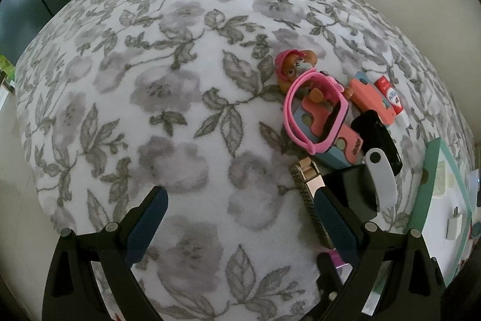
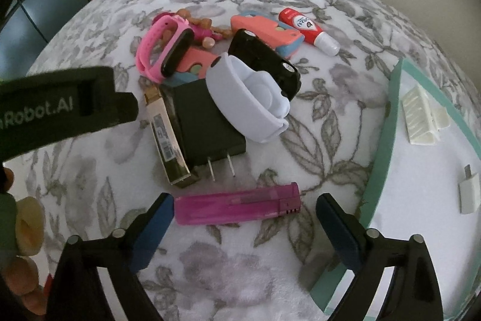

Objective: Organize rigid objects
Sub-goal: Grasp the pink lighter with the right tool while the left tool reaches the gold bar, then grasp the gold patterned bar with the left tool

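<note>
Left tool [image 1: 240,206]: jaws spread wide, nothing between the pads, only bare floral blanket [image 1: 180,110] beneath. Its right pad lies against the gold-edged bar [image 1: 309,188]. Ahead and to its right sits the pile: toy figure with pink cap [image 1: 293,65], pink watch band [image 1: 312,110].

Right tool [image 2: 245,211]: jaws parted wide, pads not pressing on anything. The magenta lighter [image 2: 237,206] lies crosswise between the two fingertips, flat on the blanket, cap end toward the right finger, a gap showing at each end.

Left of this tool, the other gripper's black body crosses the frame. Just ahead of the lighter: the gold-edged bar, then the black plug adapter [image 2: 207,128] with prongs pointing back at the tool. The white wristband [image 2: 249,101] rests on the adapter's far right corner. Beyond it, the black toy car [image 2: 264,59], coral and blue blocks [image 2: 264,29], and red glue tube [image 2: 306,26].

Right of the tool: green-rimmed tray [image 2: 381,146] holding a white clip [image 2: 421,119] and small white adapter [image 2: 469,194].
</note>
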Action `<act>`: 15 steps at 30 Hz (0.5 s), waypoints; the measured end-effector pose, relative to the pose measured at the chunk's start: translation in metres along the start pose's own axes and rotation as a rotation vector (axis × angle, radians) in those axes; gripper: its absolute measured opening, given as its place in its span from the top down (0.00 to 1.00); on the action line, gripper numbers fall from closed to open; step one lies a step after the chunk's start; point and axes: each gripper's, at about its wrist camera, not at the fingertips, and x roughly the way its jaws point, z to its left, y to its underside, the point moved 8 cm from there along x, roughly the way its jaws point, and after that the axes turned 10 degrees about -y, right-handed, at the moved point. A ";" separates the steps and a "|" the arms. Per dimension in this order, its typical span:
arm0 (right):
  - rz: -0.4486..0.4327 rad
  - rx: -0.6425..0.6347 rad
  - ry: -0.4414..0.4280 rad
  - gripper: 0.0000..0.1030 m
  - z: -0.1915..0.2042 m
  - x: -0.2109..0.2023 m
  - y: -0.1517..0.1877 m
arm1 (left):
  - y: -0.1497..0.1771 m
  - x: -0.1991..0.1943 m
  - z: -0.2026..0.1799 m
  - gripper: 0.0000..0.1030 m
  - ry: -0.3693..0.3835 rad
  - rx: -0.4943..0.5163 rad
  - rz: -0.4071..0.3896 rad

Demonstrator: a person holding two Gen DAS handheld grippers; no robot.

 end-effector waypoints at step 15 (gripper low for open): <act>-0.020 0.048 -0.032 0.19 -0.009 -0.014 0.001 | 0.001 0.002 -0.016 0.05 0.069 0.025 0.014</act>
